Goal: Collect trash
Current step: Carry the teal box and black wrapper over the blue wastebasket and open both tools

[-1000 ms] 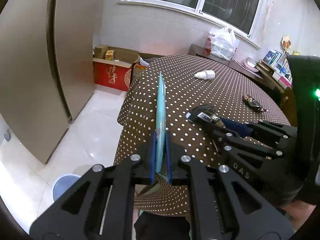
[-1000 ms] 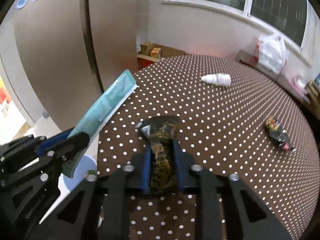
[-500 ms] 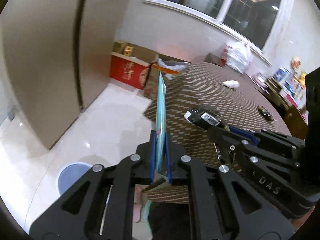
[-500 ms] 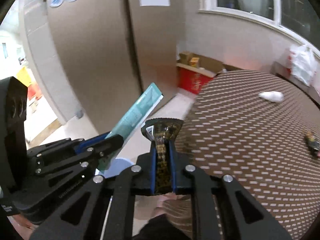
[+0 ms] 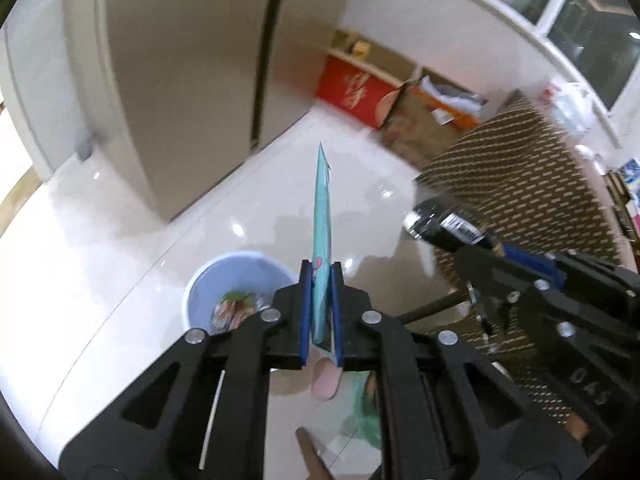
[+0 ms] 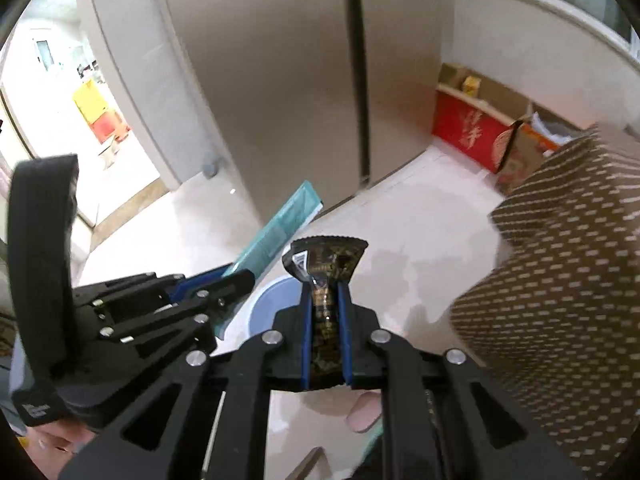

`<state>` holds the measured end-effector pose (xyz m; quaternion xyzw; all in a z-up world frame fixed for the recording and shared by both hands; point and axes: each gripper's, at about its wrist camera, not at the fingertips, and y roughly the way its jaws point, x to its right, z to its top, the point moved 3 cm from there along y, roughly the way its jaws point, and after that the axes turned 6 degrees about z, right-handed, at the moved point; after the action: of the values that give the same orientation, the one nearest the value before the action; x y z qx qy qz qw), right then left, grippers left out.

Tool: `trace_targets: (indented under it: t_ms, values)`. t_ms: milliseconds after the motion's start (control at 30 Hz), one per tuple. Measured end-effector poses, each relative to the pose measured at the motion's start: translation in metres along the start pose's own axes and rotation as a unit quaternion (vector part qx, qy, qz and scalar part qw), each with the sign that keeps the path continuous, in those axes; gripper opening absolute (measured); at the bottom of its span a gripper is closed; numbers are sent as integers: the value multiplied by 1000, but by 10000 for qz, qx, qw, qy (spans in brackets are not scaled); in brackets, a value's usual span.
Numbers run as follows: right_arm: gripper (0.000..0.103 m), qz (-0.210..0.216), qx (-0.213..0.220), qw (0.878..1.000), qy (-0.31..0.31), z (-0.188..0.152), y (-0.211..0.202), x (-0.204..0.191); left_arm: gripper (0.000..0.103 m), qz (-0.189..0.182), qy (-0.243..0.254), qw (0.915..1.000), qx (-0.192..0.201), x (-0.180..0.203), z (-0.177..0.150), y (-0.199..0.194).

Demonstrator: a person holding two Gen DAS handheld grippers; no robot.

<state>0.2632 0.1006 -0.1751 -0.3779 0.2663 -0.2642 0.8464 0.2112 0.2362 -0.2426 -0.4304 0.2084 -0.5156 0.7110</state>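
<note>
Trash in hand, two pieces. One flat teal wrapper [image 5: 322,232], seen edge-on and standing upright, clamped at its lower end between the two blue pads of the left gripper [image 5: 320,312]; in the right wrist view the same wrapper [image 6: 280,228] shows its broad face, slanting up and away from that gripper [image 6: 236,280]. One dark wrapper with gold print [image 6: 326,276], crimped and fanned at its top, squeezed between the two blue pads of the right gripper [image 6: 326,312]; in the left wrist view it [image 5: 444,226] juts out from the gripper [image 5: 480,256] at the right of the frame. Both claws closed tight on their pieces, held side by side above the floor

Bin: one, round, pale blue [image 5: 200,280], standing on the floor [image 5: 120,260] directly under and just left of the teal wrapper. Inside it, a few pieces of red, white and green litter [image 5: 236,308]; exact count cannot be told

Surroundings: one table with a brown spotted cloth [image 6: 560,280] at the right, blurred. One tall beige two-door cabinet or fridge [image 6: 300,80] behind. One red box [image 6: 468,136] against the far wall, with cardboard boxes [image 5: 420,120] beside it, number unclear. One window [image 5: 560,0] at upper right
</note>
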Motion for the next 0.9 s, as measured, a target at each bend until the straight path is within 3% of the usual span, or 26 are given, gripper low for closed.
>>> trace_targets:
  t_ms: [233, 267, 333, 367, 767, 900]
  values:
    - [12, 169, -135, 9998, 53, 4, 33, -18, 11, 205, -220, 9993, -200, -30, 2, 25]
    - [12, 143, -149, 9998, 36, 3, 37, -19, 16, 332, -255, 9988, -267, -34, 2, 31]
    - [12, 125, -195, 9997, 53, 3, 44, -20, 37, 484, -312, 9976, -386, -39, 1, 38]
    - [12, 116, -232, 9996, 66, 3, 47, -20, 55, 471, -376, 9974, -395, -41, 0, 40]
    - [13, 84, -521, 9986, 65, -5, 86, -20, 56, 484, -577, 9966, -344, -50, -4, 44]
    - [13, 103, -496, 9987, 3, 0, 92, -22, 56, 433, -847, 9951, -283, -62, -2, 42]
